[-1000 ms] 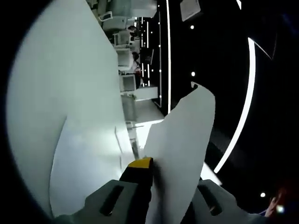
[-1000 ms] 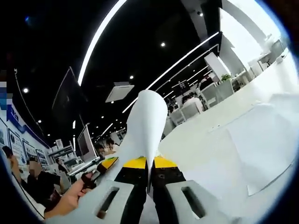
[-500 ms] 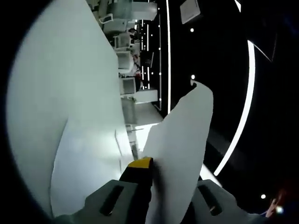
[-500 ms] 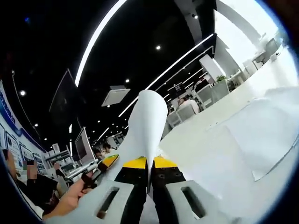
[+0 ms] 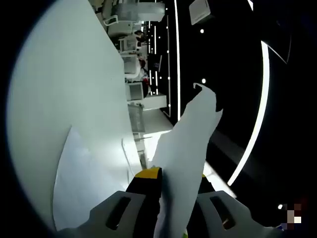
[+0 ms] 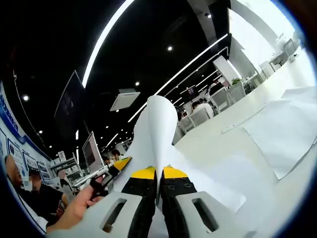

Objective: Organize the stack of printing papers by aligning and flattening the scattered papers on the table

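currently we've got both the left gripper (image 5: 166, 186) and right gripper (image 6: 157, 181) clamped on one lifted sheet (image 6: 154, 134), held off the table (image 6: 237, 148), loose papers (image 6: 282, 134) lying flat ahead to the right gripper's right.

Lifted white sheet (image 5: 188, 148) stands on edge off table, curving upward, top corner curled over (small hook-like tip). Same lifted sheet (image 6: 154, 136) in right gripper view: seen edge-on, bowed, rounded top. Loose sheets (image 5: 84, 183) lie flat on white table (image 5: 59, 79), overlapping, edges not aligned. More flat sheets (image 6: 285, 136) lie on table in right gripper view, corners offset.
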The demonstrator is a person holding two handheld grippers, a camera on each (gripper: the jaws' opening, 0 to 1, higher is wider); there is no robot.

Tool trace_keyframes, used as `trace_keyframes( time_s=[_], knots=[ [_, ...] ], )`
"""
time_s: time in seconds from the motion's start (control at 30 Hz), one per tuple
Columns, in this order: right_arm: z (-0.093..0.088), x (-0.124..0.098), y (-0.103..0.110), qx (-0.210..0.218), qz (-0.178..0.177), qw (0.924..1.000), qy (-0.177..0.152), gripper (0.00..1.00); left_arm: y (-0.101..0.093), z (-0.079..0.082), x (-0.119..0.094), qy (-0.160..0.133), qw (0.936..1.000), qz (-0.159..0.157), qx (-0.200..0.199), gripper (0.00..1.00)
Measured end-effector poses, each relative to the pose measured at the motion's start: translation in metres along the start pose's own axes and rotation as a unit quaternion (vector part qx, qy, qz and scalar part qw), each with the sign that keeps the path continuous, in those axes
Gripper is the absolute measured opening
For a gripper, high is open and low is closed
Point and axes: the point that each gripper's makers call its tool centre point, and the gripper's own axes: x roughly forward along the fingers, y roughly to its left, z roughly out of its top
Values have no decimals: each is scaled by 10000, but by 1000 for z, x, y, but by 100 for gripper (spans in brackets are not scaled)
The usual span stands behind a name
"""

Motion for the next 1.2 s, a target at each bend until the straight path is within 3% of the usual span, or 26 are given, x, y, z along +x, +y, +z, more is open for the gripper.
trace_keyframes(
  time_s=[0.37,0.53,1.2],
  knots=[
    [-1,-3,4,34,-54,9999,-126,0,-3,5,5,-153,9999,-18,65,19],
    [-6,-2,8,53,-19,9999,-97,0,-7,8,7,-219,9995,-134,163,16],
    [-18,-1,16,267,-9,9996,-58,0,-3,17,10,-403,9988,-87,261,12]
  ],
)
